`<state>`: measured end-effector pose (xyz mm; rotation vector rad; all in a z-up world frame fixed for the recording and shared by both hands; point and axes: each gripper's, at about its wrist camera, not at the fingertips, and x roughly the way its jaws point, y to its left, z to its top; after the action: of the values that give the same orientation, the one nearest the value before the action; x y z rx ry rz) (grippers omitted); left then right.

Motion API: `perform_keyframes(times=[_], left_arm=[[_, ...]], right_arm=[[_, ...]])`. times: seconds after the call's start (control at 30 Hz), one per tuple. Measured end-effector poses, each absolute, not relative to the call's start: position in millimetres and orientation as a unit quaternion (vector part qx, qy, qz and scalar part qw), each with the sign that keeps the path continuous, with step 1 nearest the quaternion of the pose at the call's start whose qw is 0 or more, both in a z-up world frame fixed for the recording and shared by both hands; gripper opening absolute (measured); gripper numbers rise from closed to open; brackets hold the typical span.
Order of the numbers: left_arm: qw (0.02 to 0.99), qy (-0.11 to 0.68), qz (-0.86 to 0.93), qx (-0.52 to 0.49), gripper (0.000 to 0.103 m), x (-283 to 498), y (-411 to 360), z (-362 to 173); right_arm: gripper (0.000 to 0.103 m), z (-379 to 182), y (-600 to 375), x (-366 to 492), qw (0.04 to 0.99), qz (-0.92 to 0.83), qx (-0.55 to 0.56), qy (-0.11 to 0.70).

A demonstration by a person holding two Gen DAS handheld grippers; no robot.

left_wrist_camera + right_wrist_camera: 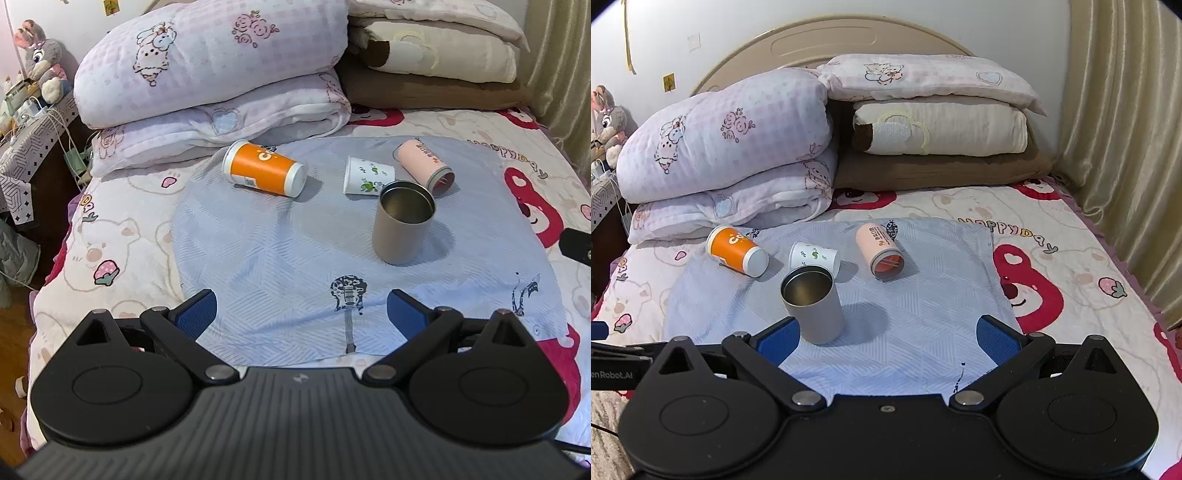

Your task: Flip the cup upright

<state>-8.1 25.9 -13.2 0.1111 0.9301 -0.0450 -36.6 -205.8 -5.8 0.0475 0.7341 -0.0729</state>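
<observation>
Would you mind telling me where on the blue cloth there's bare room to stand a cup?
Free: the cloth's near-left stretch, between the orange cup and the guitar print. Crowded: the far right, where the white cup, pink cup and upright grey cup cluster.

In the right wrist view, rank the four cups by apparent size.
1. Grey cup, though it is nearest the camera.
2. Orange cup and pink cup look alike.
3. White cup, partly hidden.

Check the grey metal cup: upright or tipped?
Upright. The grey metal cup stands on its base on the blue cloth, open mouth facing up, showing its empty inside.
</observation>
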Motion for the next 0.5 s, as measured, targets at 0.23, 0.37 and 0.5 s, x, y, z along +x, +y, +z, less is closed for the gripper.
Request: perform_keyframes(times=[0.23, 0.37, 0.5], left_arm=[[0.889, 0.454, -0.020, 0.052, 0.100, -7.2, 28.2, -16.8], [0.889, 0.455, -0.018, 0.052, 0.100, -6.8, 28.8, -17.8], [0.888, 0.456, -0.017, 0.052, 0.100, -6.5, 29.8, -18.4]], right_arm=[[0.103, -5.2, -203.2, -38.8, 0.933, -0.039, 0.010, 0.356], [0.103, -6.7, -204.4, -38.3, 0.933, -0.042, 0.009, 0.358], [0.103, -6.8, -205.0, -38.0, 0.933, -0.042, 0.008, 0.358]])
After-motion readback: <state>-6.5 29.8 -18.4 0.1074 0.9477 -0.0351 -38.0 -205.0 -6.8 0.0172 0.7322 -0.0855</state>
